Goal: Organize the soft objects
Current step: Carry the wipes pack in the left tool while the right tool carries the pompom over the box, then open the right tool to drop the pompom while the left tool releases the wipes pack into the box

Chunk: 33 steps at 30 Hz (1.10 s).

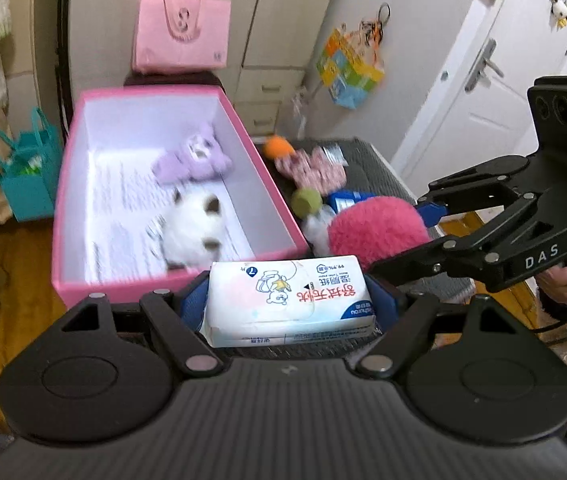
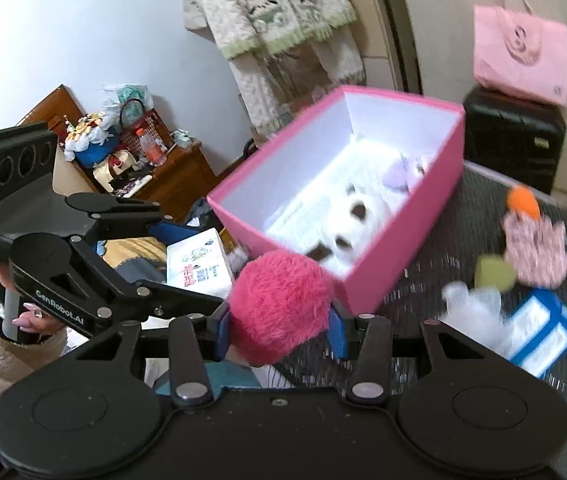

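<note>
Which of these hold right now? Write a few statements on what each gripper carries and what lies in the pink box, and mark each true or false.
1. The left gripper holds a tissue pack. True.
2. The right gripper is open and carries nothing. False: its fingers are shut on a pink fluffy ball.
3. The pink box holds a white plush and a purple plush. True.
4. The orange ball lies inside the box. False: it lies outside, on the dark surface.
</note>
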{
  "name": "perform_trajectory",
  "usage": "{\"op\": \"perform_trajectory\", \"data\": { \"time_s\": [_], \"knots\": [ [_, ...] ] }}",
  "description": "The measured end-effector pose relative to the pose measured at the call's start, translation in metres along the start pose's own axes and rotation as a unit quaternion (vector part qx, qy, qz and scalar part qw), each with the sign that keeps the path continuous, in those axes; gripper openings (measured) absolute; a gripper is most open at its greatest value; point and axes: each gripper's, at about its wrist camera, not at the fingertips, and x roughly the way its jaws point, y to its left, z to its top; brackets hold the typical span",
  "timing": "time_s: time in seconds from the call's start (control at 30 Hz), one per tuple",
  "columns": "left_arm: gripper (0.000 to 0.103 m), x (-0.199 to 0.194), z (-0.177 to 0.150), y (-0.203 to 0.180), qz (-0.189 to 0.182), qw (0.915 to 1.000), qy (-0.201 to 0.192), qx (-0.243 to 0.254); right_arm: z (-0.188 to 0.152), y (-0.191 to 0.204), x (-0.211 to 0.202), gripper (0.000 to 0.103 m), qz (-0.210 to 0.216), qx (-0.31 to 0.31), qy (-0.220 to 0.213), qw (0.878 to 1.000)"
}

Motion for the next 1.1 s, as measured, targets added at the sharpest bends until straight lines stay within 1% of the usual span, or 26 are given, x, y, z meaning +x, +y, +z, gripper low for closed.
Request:
{"op": "perform_trajectory", "data": {
  "time_s": [0.13,0.27,0.37,0.43,0.5,0.53,0.6,0.67,0.77,0.9,1.1],
  "knots": [
    [0.08,0.0,0.018,0.017,0.004,0.9999,-0.014,-0.006,0.026,0.003,0.009,0.052,-0.016,-0.028,-0.011,0.999],
    [0.08,0.012,0.035,0.037,0.021,0.9993,-0.027,-0.013,0.055,-0.006,0.026,0.051,-0.036,-0.042,-0.028,0.998],
    [0.08,0.025,0.048,0.057,0.031,0.9988,-0.033,-0.018,0.077,-0.02,0.043,0.052,-0.039,-0.028,-0.028,0.998],
    [0.08,0.036,0.057,0.067,0.035,0.9986,-0.038,-0.01,0.092,-0.032,0.053,0.052,-0.04,-0.011,-0.03,0.999],
    [0.08,0.051,0.061,0.072,0.058,0.9969,-0.052,0.005,0.106,-0.044,0.064,0.052,-0.043,-0.002,-0.031,0.999],
    [0.08,0.06,0.063,0.074,0.068,0.9966,-0.046,0.005,0.113,-0.05,0.07,0.052,-0.045,0.005,-0.031,0.999],
    [0.08,0.079,0.066,0.079,0.064,0.9975,-0.028,0.002,0.128,-0.061,0.086,0.052,-0.047,0.014,-0.023,0.999],
    [0.08,0.093,0.072,0.082,0.06,0.998,-0.022,-0.001,0.14,-0.071,0.104,0.052,-0.047,0.022,-0.009,0.999],
    [0.08,0.11,0.081,0.086,0.073,0.9972,-0.013,-0.004,0.15,-0.083,0.129,0.052,-0.047,0.03,0.013,0.998],
    [0.08,0.136,0.096,0.094,0.093,0.9955,0.022,-0.003,0.158,-0.1,0.156,0.052,-0.044,0.045,0.036,0.997],
    [0.081,0.155,0.109,0.107,0.116,0.9922,0.032,-0.034,0.163,-0.126,0.182,0.055,-0.052,0.066,0.052,0.995]
  ]
}}
